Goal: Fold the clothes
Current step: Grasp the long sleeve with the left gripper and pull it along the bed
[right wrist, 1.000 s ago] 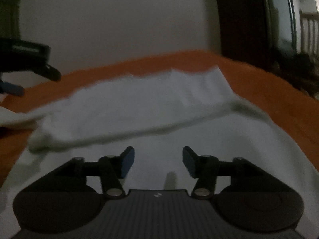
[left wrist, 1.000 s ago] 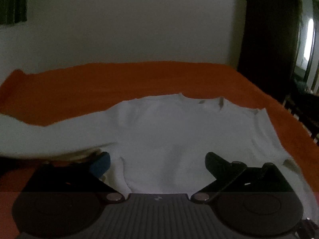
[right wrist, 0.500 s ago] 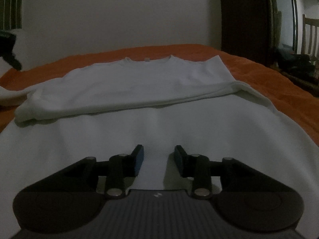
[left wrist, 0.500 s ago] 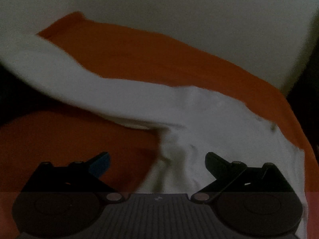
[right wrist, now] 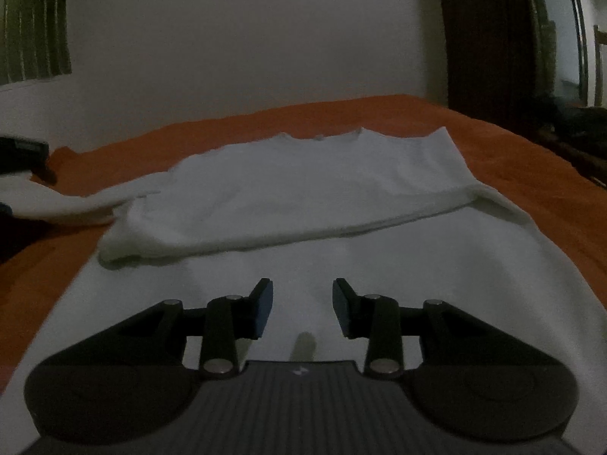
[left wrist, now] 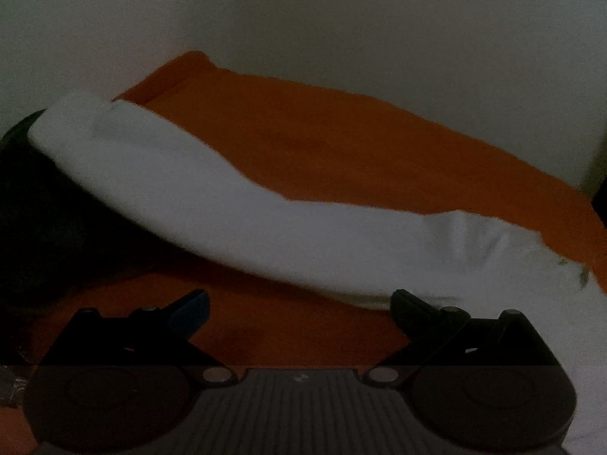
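Note:
A white long-sleeved shirt [right wrist: 311, 189] lies flat on an orange bed [right wrist: 512, 159], collar at the far side, one sleeve folded across its body. Its other sleeve [left wrist: 235, 204] stretches out to the left over the bed edge. My left gripper [left wrist: 299, 305] is open wide and empty, just short of that sleeve, over bare orange cover. My right gripper [right wrist: 302, 305] is partly open and empty, low over the near part of the shirt. The left gripper also shows at the far left of the right wrist view [right wrist: 22, 151].
A white wall [right wrist: 246, 38] stands behind the bed. A dark wardrobe or door [right wrist: 489, 38] is at the right, a louvred window [right wrist: 34, 26] at the upper left. The space left of the bed [left wrist: 49, 227] is dark.
My left gripper has swung left from the shirt body to face the outstretched sleeve. My right gripper narrowed, then opened a little again and stayed over the shirt's near part.

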The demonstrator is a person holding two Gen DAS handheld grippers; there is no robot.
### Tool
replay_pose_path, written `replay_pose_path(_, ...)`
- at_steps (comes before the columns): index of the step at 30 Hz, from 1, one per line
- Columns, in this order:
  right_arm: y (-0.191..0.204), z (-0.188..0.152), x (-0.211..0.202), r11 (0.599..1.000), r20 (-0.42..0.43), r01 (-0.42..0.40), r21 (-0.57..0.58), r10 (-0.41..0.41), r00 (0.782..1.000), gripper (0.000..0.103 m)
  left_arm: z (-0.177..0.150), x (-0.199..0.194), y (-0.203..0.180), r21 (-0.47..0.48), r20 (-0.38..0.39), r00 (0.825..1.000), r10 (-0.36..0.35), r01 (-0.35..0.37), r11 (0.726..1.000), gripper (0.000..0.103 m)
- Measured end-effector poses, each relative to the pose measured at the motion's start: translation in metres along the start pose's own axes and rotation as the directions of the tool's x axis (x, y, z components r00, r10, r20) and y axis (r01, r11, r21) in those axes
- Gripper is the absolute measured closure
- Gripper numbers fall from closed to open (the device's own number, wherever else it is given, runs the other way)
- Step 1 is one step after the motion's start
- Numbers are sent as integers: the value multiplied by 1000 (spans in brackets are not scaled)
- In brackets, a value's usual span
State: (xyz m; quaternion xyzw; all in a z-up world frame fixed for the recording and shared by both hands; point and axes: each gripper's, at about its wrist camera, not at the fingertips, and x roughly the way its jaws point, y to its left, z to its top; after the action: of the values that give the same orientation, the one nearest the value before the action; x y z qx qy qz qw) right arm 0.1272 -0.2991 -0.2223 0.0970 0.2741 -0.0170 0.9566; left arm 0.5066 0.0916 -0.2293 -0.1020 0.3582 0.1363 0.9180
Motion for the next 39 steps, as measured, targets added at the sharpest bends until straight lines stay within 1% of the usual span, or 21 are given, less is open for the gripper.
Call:
replay_pose_path(4, 6, 6, -1, 999, -4, -34, 17, 34, 999, 63, -6, 0, 10, 35, -7, 1000, 17, -17, 999, 0)
replay_pose_path(6, 11, 9, -5, 998, 9, -57, 27, 57, 998, 62, -8, -3, 16, 40, -8, 1000, 28, -28, 999, 0)
replay_pose_path(8, 21, 11, -7, 997, 25, -71, 8, 71, 997, 58, -10, -6, 22, 29, -13, 999, 41, -41, 999, 0)
replay_pose_path(10, 29, 12, -8, 995, 26, -105, 6, 104, 994, 57, -11, -7, 32, 23, -27, 998, 56, -55, 998, 0)
replay_pose_path(14, 47, 11, -12, 988, 26, -157, -11, 157, 987, 57, -5, -11, 51, -18, -42, 996, 85, -86, 996, 0)
replay_pose_path(16, 53, 12, -14, 982, 23, -190, -11, 190, 982, 55, 1, -12, 60, -42, -35, 993, 115, -116, 992, 0)
replay_pose_path(17, 55, 12, -15, 978, 22, -207, -8, 207, 978, 49, 3, -12, 65, -50, -33, 990, 137, -138, 989, 0)
replay_pose_path(18, 56, 13, -14, 973, 12, -232, 7, 232, 973, 46, 5, -12, 69, -58, -32, 987, 159, -160, 985, 0)
replay_pose_path(20, 55, 14, -11, 957, -6, -280, 71, 281, 960, 45, 5, -13, 77, -74, -20, 981, 193, -194, 978, 0)
replay_pose_path(21, 55, 14, -11, 953, -8, -289, 88, 291, 957, 45, 3, -15, 79, -80, -16, 979, 202, -202, 976, 0)
replay_pose_path(25, 65, 13, -13, 958, 5, -282, 48, 282, 959, 45, -1, -19, 86, -57, -16, 974, 226, -227, 972, 0)
replay_pose_path(28, 71, 13, -11, 953, -16, -303, 28, 303, 953, 46, 0, -22, 87, -45, -9, 972, 234, -235, 971, 0)
replay_pose_path(35, 78, 13, -9, 958, -14, -286, -15, 285, 958, 45, 3, -26, 84, -69, 7, 979, 204, -203, 977, 0)
replay_pose_path(39, 80, 10, -7, 962, -29, -272, -34, 271, 962, 45, 5, -17, 88, -74, 4, 980, 197, -196, 978, 0)
